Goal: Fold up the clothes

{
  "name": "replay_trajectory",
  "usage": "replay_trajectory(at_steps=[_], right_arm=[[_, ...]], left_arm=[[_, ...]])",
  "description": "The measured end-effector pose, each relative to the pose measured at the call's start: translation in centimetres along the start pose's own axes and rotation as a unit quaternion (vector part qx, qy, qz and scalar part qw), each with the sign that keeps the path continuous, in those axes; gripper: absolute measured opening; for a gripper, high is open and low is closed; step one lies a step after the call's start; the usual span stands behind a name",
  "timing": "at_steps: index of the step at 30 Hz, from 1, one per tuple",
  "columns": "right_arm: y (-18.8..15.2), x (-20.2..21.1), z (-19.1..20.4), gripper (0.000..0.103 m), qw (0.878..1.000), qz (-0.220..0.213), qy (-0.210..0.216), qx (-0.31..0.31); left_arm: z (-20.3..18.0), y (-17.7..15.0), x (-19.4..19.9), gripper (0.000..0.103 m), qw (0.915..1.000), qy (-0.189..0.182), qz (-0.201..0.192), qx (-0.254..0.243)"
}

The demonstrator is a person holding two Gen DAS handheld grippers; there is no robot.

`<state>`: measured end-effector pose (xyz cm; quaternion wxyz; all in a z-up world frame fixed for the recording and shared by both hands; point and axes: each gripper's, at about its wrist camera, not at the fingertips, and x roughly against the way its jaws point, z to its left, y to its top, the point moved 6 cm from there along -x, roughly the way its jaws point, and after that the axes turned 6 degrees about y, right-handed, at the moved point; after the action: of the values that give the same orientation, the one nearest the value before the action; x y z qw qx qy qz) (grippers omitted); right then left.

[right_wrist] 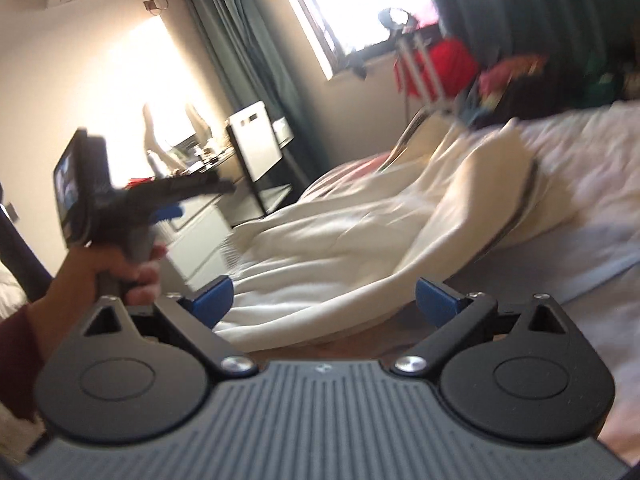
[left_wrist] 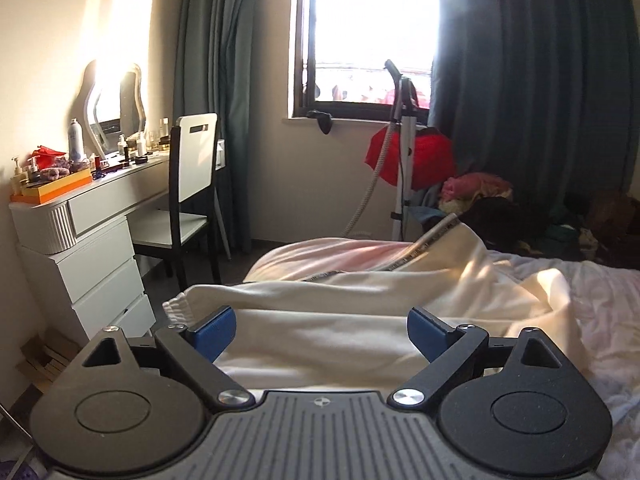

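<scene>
A cream sweatshirt (left_wrist: pixel 360 300) with a ribbed cuff at its left end lies crumpled on the bed; the right wrist view shows the same sweatshirt (right_wrist: pixel 360 240), blurred. My left gripper (left_wrist: pixel 320 330) is open just above its near edge, blue pads wide apart with nothing between them. My right gripper (right_wrist: pixel 324 300) is open too, hovering over the garment's near hem. In the right wrist view a hand holds the left gripper (right_wrist: pixel 176 210) up at the left, off the cloth.
The bed (left_wrist: pixel 608 304) has a pale rumpled sheet. A white dressing table (left_wrist: pixel 100 208) with clutter and a chair (left_wrist: pixel 192 184) stand left. A garment steamer stand (left_wrist: pixel 404 160) and a pile of clothes (left_wrist: pixel 476 192) sit under the window.
</scene>
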<state>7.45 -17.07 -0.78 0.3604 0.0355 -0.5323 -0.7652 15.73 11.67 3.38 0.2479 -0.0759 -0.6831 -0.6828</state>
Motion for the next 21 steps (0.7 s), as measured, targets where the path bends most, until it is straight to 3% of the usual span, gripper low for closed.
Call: replay_trajectory(at_steps=[4, 8, 13, 21], right_arm=[[0.1, 4.3, -3.6, 0.099, 0.998, -0.025, -0.05, 0.033], [0.4, 6.2, -6.2, 0.099, 0.993, -0.061, -0.087, 0.044], [0.5, 7.0, -9.9, 0.099, 0.991, -0.088, -0.101, -0.01], [-1.1, 6.9, -16.7, 0.099, 0.972, -0.112, -0.202, -0.049]], left_arm=[[-2.7, -2.9, 0.9, 0.094, 0.9995, -0.029, 0.012, 0.007], [-5.6, -4.2, -0.8, 0.094, 0.9986, -0.043, 0.032, 0.004], [-11.1, -3.4, -4.7, 0.094, 0.9971, -0.061, 0.044, -0.004], [-23.2, -0.4, -13.2, 0.094, 0.9918, -0.121, 0.034, -0.022]])
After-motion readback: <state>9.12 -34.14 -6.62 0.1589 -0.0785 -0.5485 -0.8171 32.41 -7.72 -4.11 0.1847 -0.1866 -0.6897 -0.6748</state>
